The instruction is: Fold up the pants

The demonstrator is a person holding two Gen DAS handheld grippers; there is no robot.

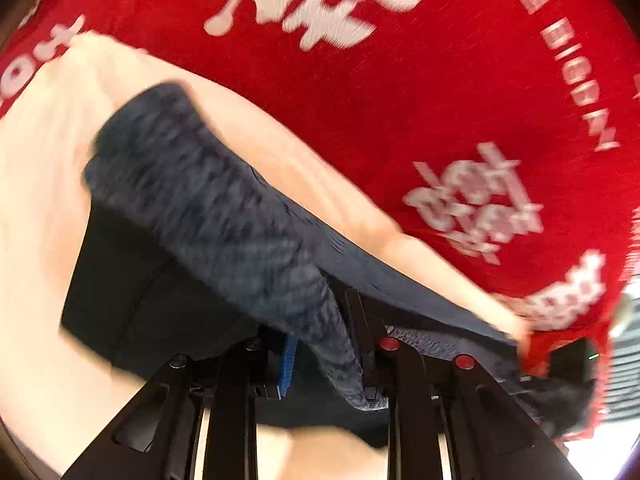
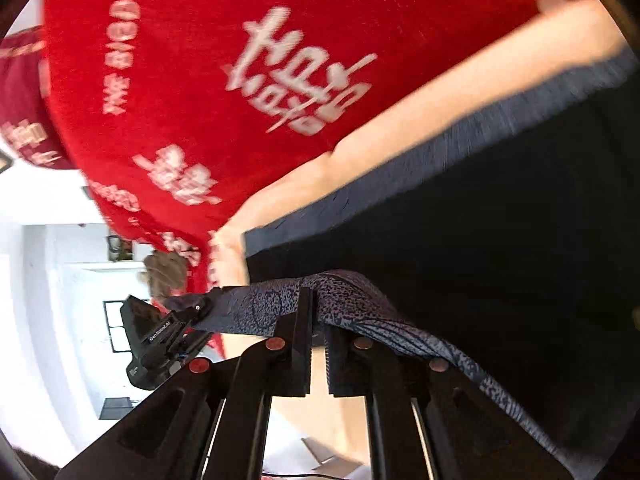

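The pants (image 1: 208,208) are dark with a speckled grey-blue waistband, and are lifted off the pale table (image 1: 36,184). My left gripper (image 1: 324,344) is shut on the waistband, which hangs over its fingers. In the right wrist view my right gripper (image 2: 318,320) is shut on the waistband of the pants (image 2: 500,220) too, with the band draped across both fingers. The left gripper (image 2: 192,312) shows at the left of that view, pinching the same band. The image is motion-blurred.
A red cloth (image 1: 400,80) with white lettering covers the table beyond the pants and also shows in the right wrist view (image 2: 240,80). A white room with a dark-framed window (image 2: 116,324) lies past the table edge.
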